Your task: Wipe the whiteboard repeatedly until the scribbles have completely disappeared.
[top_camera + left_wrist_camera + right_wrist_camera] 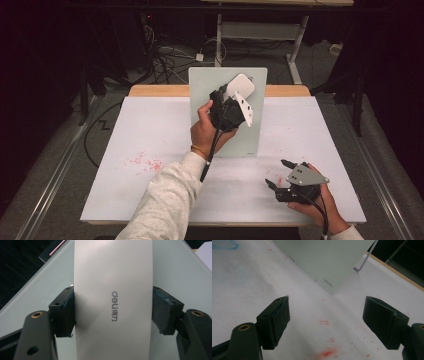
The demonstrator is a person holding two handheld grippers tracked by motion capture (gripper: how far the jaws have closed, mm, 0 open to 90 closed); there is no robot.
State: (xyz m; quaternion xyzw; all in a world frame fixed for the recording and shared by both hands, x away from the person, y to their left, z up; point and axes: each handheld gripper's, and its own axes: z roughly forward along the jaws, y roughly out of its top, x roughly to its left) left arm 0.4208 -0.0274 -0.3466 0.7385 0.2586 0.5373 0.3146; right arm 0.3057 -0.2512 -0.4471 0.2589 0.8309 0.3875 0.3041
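Left tongs [113, 312] clamped on white eraser [113, 290], pressed against upper part of glass board [202, 85], wiping apparently underway; right tongs [327, 322] wide apart, idle over bench [125, 190] at near right.

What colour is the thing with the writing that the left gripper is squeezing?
White, with grey "deli" lettering on the eraser. The left gripper view shows it best.

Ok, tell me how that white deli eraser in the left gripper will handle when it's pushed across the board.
The white eraser looks rigid: its edges stay straight between the left gripper pads. Its smooth shell may slip if the grip loosens. The pale green board stands propped at a tilt, so a hard push could probably shift or tip it.
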